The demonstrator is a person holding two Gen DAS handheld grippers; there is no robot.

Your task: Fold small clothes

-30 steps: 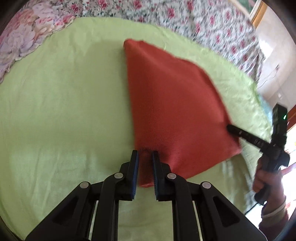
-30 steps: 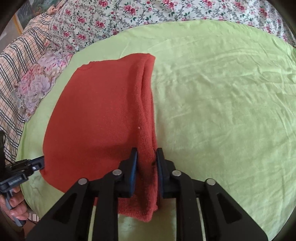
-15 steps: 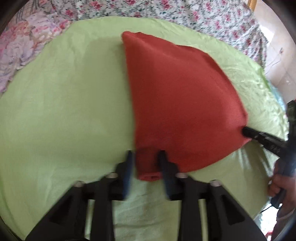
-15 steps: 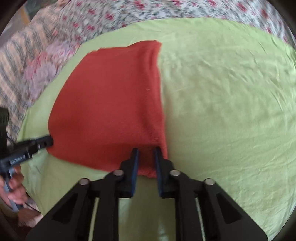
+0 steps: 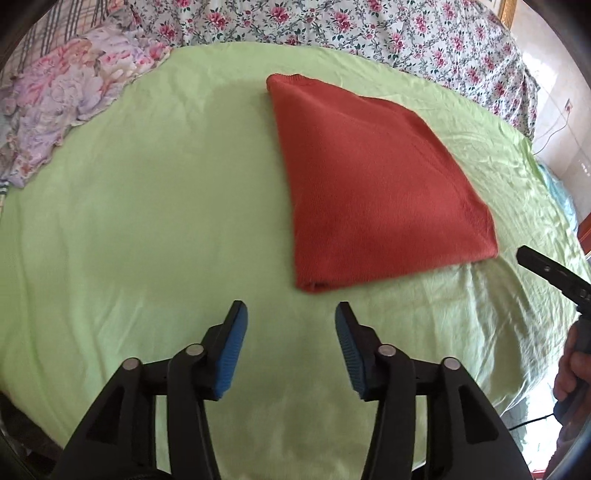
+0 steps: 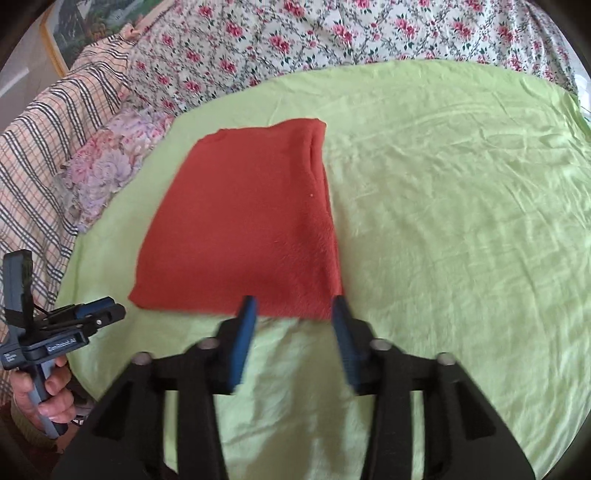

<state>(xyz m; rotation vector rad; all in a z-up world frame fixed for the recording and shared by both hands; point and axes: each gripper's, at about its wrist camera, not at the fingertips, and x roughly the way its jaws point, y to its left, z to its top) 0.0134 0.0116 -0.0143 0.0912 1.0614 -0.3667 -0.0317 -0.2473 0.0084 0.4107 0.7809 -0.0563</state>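
Left wrist view shows the left gripper [image 5: 291, 325] with its blue pads [image 5: 232, 343] spread apart and nothing between them. Its jaws have just been opening, and they let go of the red knitted garment [image 5: 373, 184]. The near corner of the garment lies just past the fingertips, a little to the right, not touching them. The garment rests flat and folded on the light green sheet [image 5: 147, 192].

Right wrist view shows the right gripper [image 6: 293, 314] with its pads [image 6: 243, 332] apart too, also just opened and empty. The near edge of the garment sits right at its fingertips, maybe a bit between them, but the pads do not press it.

I think the step now is letting go and backing off. To do it well, both grippers should pull away without snagging the knit, so the fold stays neat. Lift a little first, then move back.

The flowered bedspread [image 6: 332, 33] lies beyond the sheet.
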